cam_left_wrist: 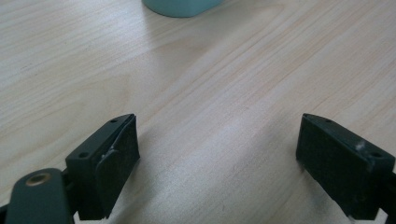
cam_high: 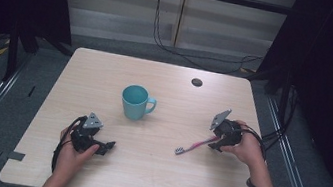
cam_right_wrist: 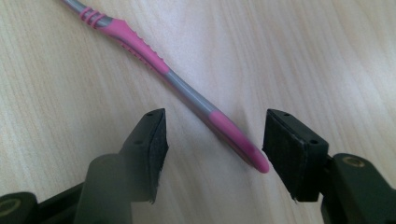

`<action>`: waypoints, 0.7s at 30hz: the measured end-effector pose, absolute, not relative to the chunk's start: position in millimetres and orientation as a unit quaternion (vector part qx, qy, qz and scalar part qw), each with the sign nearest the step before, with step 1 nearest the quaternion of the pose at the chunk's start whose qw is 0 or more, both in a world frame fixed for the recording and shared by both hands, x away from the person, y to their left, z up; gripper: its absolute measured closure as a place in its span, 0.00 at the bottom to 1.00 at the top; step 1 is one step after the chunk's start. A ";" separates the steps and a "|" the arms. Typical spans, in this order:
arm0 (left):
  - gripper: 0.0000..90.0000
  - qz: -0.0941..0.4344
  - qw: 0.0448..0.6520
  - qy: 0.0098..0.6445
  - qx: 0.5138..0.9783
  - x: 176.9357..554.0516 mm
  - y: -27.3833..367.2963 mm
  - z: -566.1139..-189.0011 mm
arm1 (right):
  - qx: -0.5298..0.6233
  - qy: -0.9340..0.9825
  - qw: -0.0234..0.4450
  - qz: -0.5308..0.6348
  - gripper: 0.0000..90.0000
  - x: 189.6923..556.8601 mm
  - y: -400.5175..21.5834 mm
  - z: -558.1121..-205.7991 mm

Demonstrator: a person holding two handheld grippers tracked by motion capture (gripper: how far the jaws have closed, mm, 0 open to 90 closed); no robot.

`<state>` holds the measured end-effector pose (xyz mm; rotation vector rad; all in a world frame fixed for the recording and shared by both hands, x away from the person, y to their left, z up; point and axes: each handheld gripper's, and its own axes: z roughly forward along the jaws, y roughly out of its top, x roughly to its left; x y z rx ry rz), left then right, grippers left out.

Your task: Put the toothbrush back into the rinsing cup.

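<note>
A pink and grey toothbrush [cam_high: 194, 144] lies flat on the wooden table [cam_high: 161, 178], bristle head toward the table's middle. In the right gripper view the end of its handle [cam_right_wrist: 187, 91] lies between the jaws of my right gripper [cam_right_wrist: 215, 115], which stands open; neither pad presses on it. In the high view my right gripper [cam_high: 215, 142] sits at the toothbrush's right end. A teal mug [cam_high: 135, 101] stands upright mid-table, and its base [cam_left_wrist: 180, 5] is at the top of the left gripper view. My left gripper [cam_high: 108, 146] rests near the front left, open and empty [cam_left_wrist: 218, 120].
A small dark round grommet [cam_high: 196, 82] sits near the table's far edge. Black cables [cam_high: 200, 58] trail over the floor behind the table. Dark curtains hang at both sides. Bare tabletop lies between the mug and both grippers.
</note>
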<state>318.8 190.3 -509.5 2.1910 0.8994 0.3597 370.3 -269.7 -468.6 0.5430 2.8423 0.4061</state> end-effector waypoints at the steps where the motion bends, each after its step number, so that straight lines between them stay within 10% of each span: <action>1: 0.14 0.140 0.364 0.350 0.852 318.8 190.2 -509.5 | 0.180 0.968 0.107 0.136 0.45 371.3 -268.1 -469.0; 21: 0.14 0.139 0.365 0.349 0.852 318.8 190.2 -509.6 | 0.160 0.977 0.067 0.126 0.55 378.0 -253.2 -471.7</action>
